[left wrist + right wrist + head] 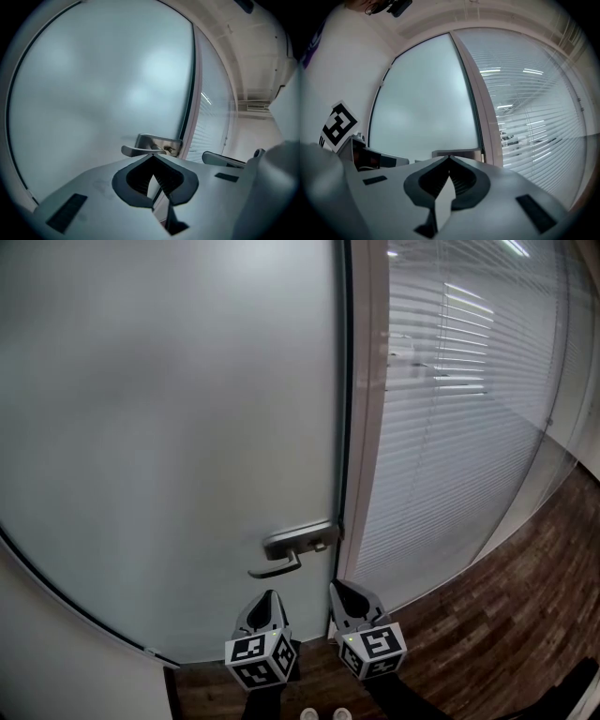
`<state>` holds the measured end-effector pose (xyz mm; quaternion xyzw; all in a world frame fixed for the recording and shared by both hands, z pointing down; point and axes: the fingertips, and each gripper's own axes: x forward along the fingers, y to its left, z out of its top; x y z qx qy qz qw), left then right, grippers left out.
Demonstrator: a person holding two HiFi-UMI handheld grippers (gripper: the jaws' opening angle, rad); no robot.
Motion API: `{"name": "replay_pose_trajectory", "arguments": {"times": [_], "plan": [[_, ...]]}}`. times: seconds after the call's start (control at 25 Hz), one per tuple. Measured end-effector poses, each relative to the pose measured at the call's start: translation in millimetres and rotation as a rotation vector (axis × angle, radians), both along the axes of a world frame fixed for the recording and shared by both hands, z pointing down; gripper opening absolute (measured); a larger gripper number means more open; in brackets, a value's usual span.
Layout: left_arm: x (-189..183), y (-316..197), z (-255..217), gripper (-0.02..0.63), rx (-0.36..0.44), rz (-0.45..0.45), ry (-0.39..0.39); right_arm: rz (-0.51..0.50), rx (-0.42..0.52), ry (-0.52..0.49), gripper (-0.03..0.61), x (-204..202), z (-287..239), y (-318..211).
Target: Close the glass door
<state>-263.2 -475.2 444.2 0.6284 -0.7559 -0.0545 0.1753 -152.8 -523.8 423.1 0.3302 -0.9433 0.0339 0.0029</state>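
Head view: frosted glass door (169,427) fills the left, its edge against the frame (366,427), with the lever handle (292,545) just beyond both grippers. Left gripper (269,596) and right gripper (336,587) have their fingers pressed together, nothing held. Risks: the latch may not have caught, so the door could drift open; fingers could slip off the lever. Count: one door, one handle, two grippers, one blinds panel (469,427).

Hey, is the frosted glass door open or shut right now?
Looks shut: the frosted glass door edge meets the door frame with no gap beside the lever handle.
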Motion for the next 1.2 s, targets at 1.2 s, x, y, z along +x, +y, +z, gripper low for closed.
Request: {"name": "replay_pose_trajectory", "arguments": {"times": [1.2], "plan": [[17.2,-6.5,7.1,0.002,-0.03,0.009,-0.139,0.006,-0.031,0.028,-0.009,5.8,7.3,-6.0]]}}
